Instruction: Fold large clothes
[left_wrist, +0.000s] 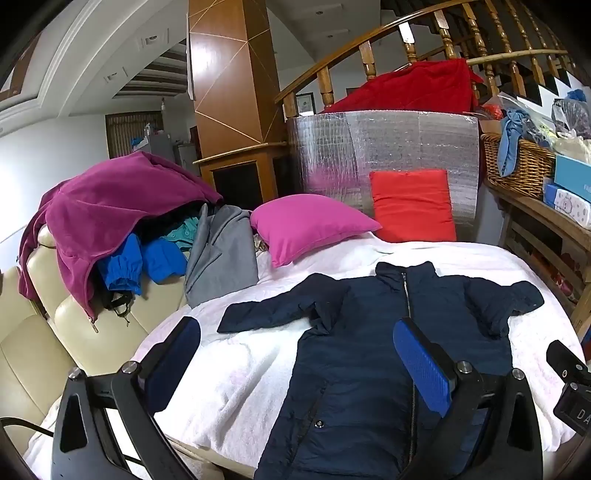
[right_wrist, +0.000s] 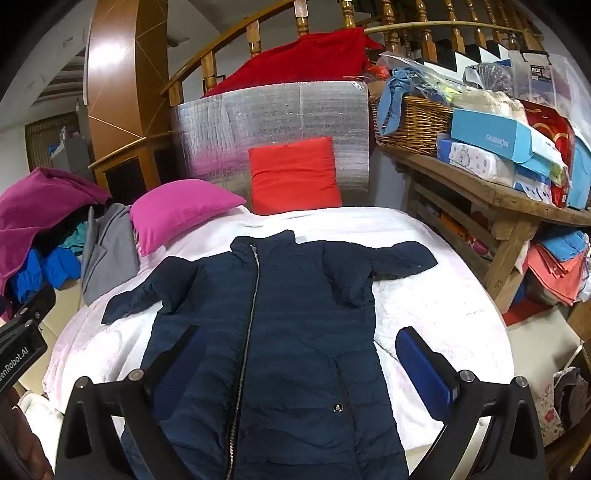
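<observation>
Navy quilted jacket lying flat and zipped on the white bedcover

The navy jacket is lying face up on the white bedcover, its collar pointing toward twelve o'clock and its hem running off toward six. Its silver zipper is running closed up the front, slightly slanted. Both sleeves are spreading outward, one reaching toward nine o'clock, the other toward two, each creasing at the shoulder. A small snap is showing low on the front.
</observation>
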